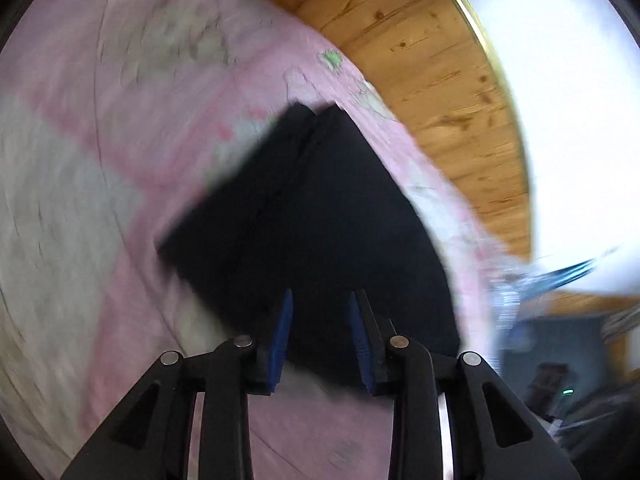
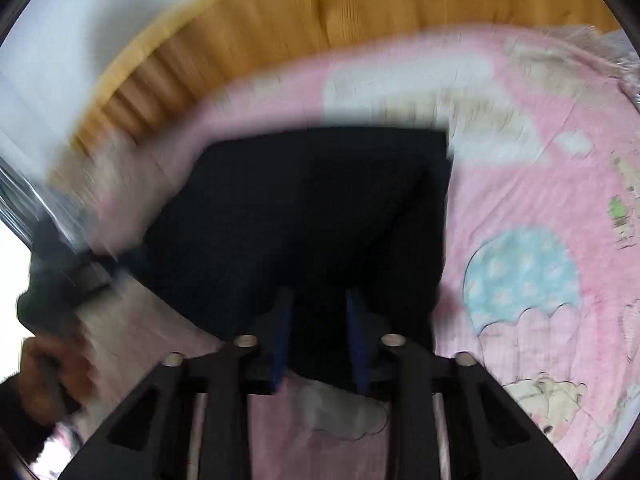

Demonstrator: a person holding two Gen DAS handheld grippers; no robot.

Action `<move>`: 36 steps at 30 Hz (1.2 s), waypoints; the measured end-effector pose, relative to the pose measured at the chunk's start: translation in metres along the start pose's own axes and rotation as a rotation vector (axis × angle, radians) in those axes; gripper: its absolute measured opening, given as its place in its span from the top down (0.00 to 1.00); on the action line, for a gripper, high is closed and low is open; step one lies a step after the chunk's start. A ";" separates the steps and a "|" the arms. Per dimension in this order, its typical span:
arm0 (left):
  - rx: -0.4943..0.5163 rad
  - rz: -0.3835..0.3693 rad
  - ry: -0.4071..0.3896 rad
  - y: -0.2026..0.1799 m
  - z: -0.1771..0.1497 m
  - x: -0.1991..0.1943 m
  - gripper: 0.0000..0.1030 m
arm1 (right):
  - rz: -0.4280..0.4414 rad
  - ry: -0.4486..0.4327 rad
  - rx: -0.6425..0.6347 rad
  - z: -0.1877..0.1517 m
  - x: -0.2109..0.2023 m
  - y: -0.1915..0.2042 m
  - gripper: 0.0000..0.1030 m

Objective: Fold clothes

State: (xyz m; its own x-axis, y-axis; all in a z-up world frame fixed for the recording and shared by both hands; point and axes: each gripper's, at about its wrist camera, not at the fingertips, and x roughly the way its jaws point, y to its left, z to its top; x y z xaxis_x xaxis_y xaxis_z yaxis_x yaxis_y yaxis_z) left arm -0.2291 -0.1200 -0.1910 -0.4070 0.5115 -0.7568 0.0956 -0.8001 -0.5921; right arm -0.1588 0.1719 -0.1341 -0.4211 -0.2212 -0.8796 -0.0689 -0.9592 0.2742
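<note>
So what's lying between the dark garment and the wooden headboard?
Only a strip of the pink bedsheet. In the right wrist view it separates the dark garment from the wooden headboard; nothing else sits there.

The left black plastic two-finger gripper (image 1: 320,300) has angular linkage arms with triangular cut-outs, round silver pivot pins at the joints, and blue ribbed pads (image 1: 283,332) lining the inner faces of its fingers. The right black plastic two-finger gripper (image 2: 319,300) is built the same — silver pins, darker-looking blue pads (image 2: 282,332). At the lower left of the right wrist view, blurred, a person's hand (image 2: 48,376) shows beside a dark sleeve (image 2: 16,420).
</note>
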 end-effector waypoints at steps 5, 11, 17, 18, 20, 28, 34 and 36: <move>-0.013 0.061 0.022 0.017 0.018 0.004 0.74 | -0.090 0.050 -0.005 -0.003 -0.027 0.007 0.78; 0.207 -0.095 0.048 -0.031 0.027 -0.018 0.73 | -0.121 -0.127 0.023 0.037 -0.087 0.010 0.57; 0.400 -0.007 0.200 -0.049 0.052 0.071 0.79 | -0.180 0.001 0.005 0.058 -0.009 -0.008 0.55; 0.405 -0.024 0.192 -0.046 0.055 0.072 0.79 | -0.190 -0.029 0.005 0.056 -0.014 -0.008 0.55; 0.421 0.005 0.215 -0.047 0.058 0.067 0.79 | -0.218 -0.033 0.044 0.055 -0.031 -0.004 0.55; 0.430 0.024 0.231 -0.014 0.043 0.059 0.76 | -0.225 -0.021 0.126 -0.012 -0.034 0.017 0.45; 0.470 0.019 0.238 -0.024 0.026 0.040 0.74 | -0.361 -0.086 0.143 -0.023 -0.081 0.051 0.39; 0.508 0.004 0.256 -0.034 0.009 0.026 0.69 | -0.413 -0.098 0.111 -0.031 -0.091 0.072 0.29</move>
State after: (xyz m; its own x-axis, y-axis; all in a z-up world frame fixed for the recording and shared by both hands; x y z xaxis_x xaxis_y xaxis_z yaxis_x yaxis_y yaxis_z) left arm -0.2511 -0.0827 -0.1883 -0.1686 0.5175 -0.8389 -0.3780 -0.8200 -0.4299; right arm -0.0977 0.1171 -0.0463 -0.4210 0.1997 -0.8848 -0.3437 -0.9378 -0.0481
